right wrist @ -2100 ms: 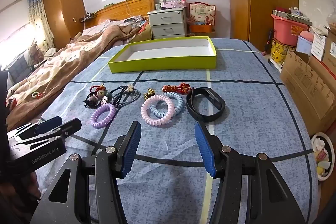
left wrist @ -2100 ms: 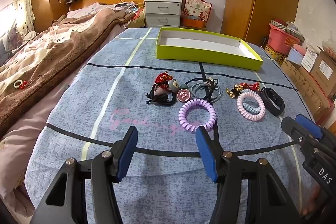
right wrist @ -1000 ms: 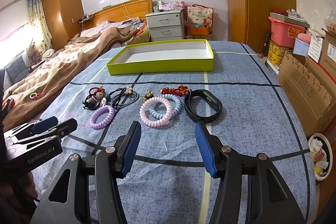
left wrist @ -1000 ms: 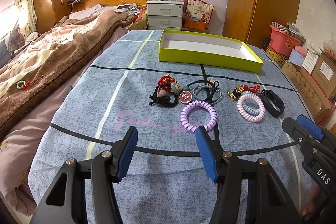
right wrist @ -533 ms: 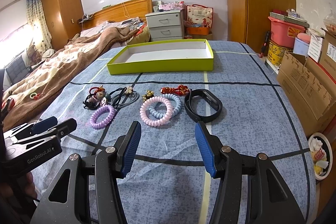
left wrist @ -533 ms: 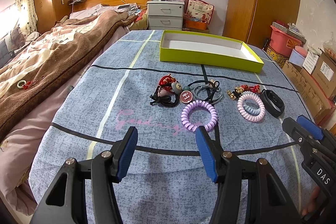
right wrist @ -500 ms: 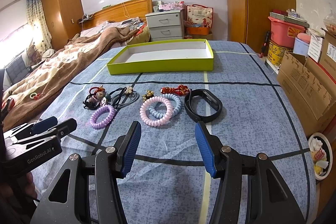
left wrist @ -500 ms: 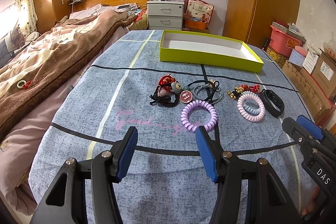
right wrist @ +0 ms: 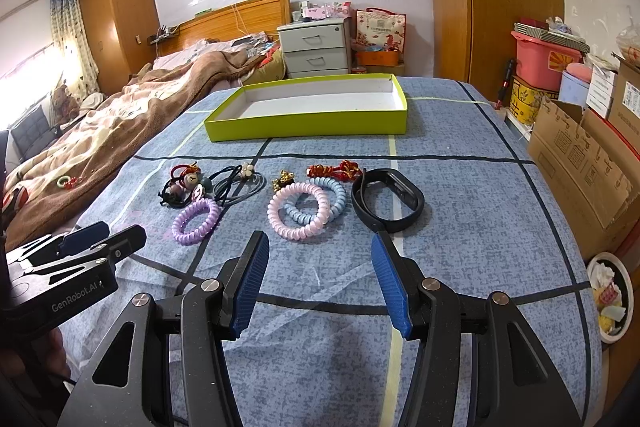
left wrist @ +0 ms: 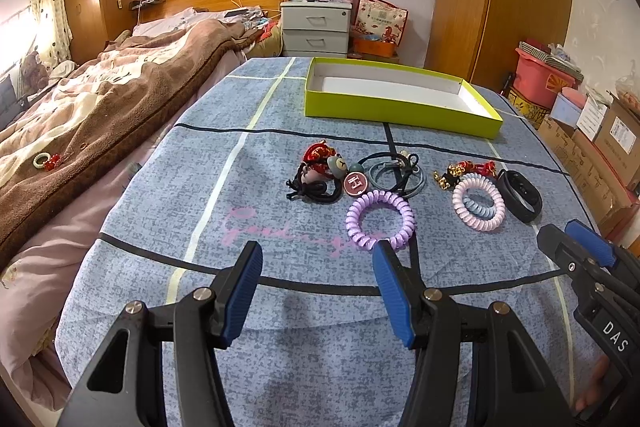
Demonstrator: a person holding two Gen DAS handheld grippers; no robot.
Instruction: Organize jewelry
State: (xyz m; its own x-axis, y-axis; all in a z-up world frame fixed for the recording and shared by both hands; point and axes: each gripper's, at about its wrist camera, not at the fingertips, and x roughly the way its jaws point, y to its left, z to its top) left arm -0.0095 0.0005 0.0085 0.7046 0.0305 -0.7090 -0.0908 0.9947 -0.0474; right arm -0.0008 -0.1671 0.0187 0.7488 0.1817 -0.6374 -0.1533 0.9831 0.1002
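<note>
From the left wrist, the left gripper is spread wide with nothing between its blue pads, hovering over the blue bedspread. Just past its right finger lies a purple coil tie; beyond that sit a cluster of black ties with charms and a grey loop. To the right lie a pink coil resting over a blue coil, and a black band just beside them. The green tray stands farther back, apart from the pieces. The right gripper shows at the right edge. From the right wrist, the right gripper is likewise released and empty, above the bedspread near the pink coil and black band. The purple tie lies to the left, the tray beyond.
</note>
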